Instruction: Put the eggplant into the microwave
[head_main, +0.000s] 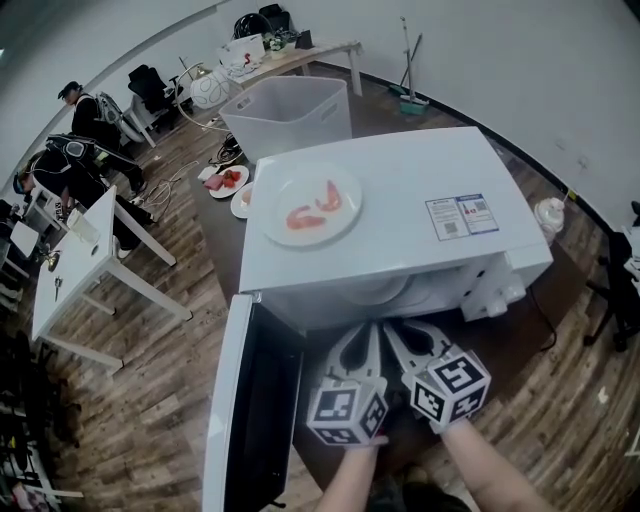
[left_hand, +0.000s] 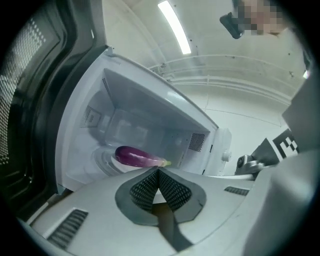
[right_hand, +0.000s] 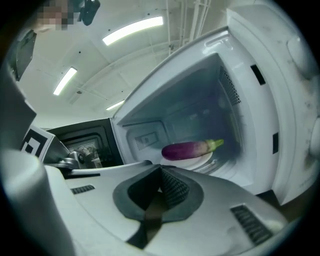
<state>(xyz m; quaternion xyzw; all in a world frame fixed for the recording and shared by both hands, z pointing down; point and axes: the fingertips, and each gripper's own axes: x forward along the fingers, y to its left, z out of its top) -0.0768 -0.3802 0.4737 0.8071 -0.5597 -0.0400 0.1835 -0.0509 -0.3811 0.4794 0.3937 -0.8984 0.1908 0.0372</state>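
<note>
My left claw (left_hand: 158, 172) and right claw (right_hand: 160, 172), both closed on nothing, sit side by side before the open microwave (head_main: 400, 240). The eggplant (right_hand: 190, 149) lies straight ahead inside on a white plate (right_hand: 199, 161), long axis across the opening, stem rightward. The swung-out door (head_main: 250, 400) is nearest my left claw, over a dark tabletop (head_main: 222, 245).

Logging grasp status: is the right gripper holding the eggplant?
No, the eggplant lies on the plate inside the microwave, beyond the shut, empty right gripper.

Purple eggplant (right_hand: 189, 149) – on its side inside open microwave (head_main: 400, 250)
</note>
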